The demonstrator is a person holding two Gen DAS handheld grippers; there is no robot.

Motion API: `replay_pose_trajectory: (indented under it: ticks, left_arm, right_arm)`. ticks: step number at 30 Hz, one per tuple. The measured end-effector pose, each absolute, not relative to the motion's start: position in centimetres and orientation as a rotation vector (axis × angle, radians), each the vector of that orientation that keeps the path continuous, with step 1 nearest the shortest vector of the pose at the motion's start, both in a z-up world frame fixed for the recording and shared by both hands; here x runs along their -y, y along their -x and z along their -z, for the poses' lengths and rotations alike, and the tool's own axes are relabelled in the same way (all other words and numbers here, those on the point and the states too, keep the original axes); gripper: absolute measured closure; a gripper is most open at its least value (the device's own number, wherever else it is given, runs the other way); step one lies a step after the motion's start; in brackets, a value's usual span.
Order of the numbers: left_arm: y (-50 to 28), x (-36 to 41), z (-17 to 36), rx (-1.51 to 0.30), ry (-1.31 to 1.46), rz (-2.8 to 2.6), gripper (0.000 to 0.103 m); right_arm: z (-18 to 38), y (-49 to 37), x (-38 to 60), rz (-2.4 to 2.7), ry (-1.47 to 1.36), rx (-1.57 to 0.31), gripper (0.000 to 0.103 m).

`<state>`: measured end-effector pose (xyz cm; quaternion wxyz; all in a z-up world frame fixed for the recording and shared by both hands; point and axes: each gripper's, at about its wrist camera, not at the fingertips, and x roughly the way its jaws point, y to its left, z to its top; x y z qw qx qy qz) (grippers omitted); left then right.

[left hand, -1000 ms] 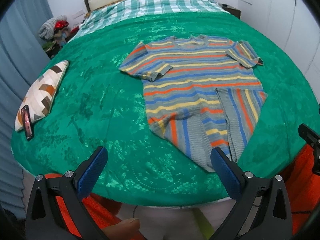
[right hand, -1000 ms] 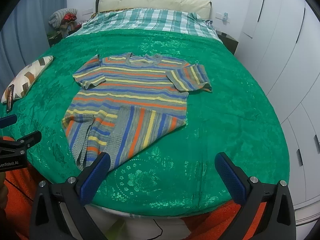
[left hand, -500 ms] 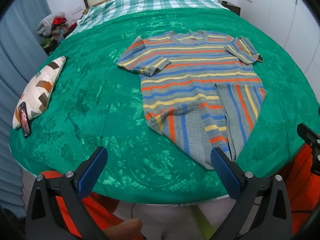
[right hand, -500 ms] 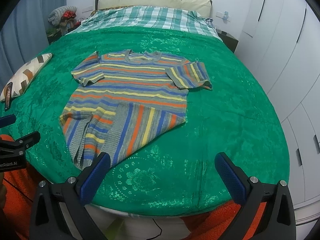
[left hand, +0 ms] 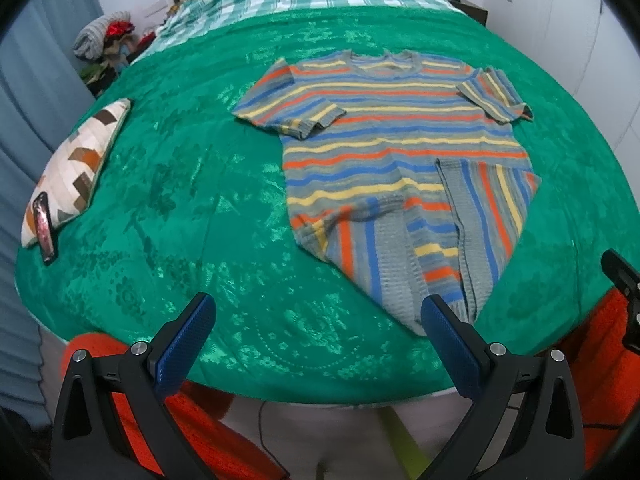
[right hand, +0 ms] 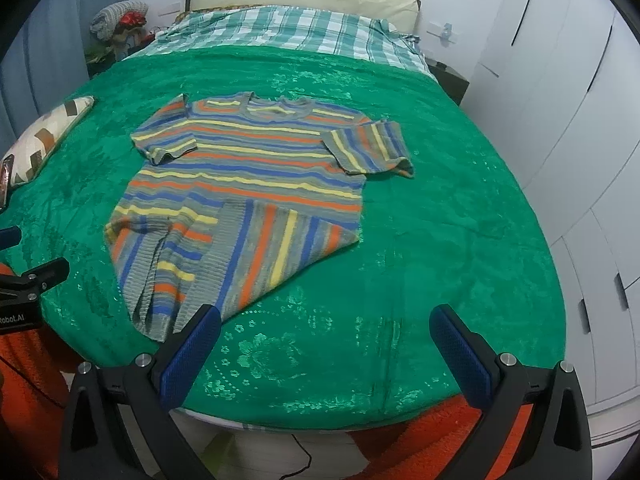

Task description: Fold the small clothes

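1 patterned cushion (left hand: 76,168) at left edge of green bedspread (left hand: 180,208), 1 phone (left hand: 45,229) leaning on it | 1 striped T-shirt (left hand: 392,160) flat on bedspread centre, lower hem folded up in two flaps | left gripper (left hand: 316,328) spread wide, holding nothing | right gripper (right hand: 326,332) spread wide, holding nothing, over the bedspread's near edge

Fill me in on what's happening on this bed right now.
A person holds a two-finger tool in each hand at the foot of the bed. Both the left tool and right tool are open and hold nothing. A striped shirt lies on the green bedspread, its bottom corners turned up and bunched. A patterned pillow with a phone lies off to the left.
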<state>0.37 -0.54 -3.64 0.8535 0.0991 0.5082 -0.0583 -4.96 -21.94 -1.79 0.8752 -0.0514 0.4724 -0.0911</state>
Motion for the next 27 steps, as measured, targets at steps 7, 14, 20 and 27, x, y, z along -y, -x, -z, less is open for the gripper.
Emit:
replay_pose_trajectory:
  ticks: [7, 14, 20, 27]
  left_arm:
    - [-0.43, 0.59, 3.85, -1.080, -0.207, 0.123, 0.001]
    - [-0.45, 0.49, 3.85, -1.087, -0.196, 0.135, 0.001]
    - [-0.44, 0.48, 3.80, -1.088, -0.196, 0.136, 0.001]
    - [-0.44, 0.47, 3.79, -1.087, -0.196, 0.136, 0.001]
  right_arm:
    - [2.12, 4.88, 22.14, 0.197, 0.108, -1.004, 0.000]
    - [2.38, 4.84, 22.03, 0.199, 0.116, -1.014, 0.000]
    - [2.44, 4.85, 21.97, 0.202, 0.122, -1.015, 0.000]
    - [2.56, 4.86, 21.94, 0.202, 0.121, -1.022, 0.000]
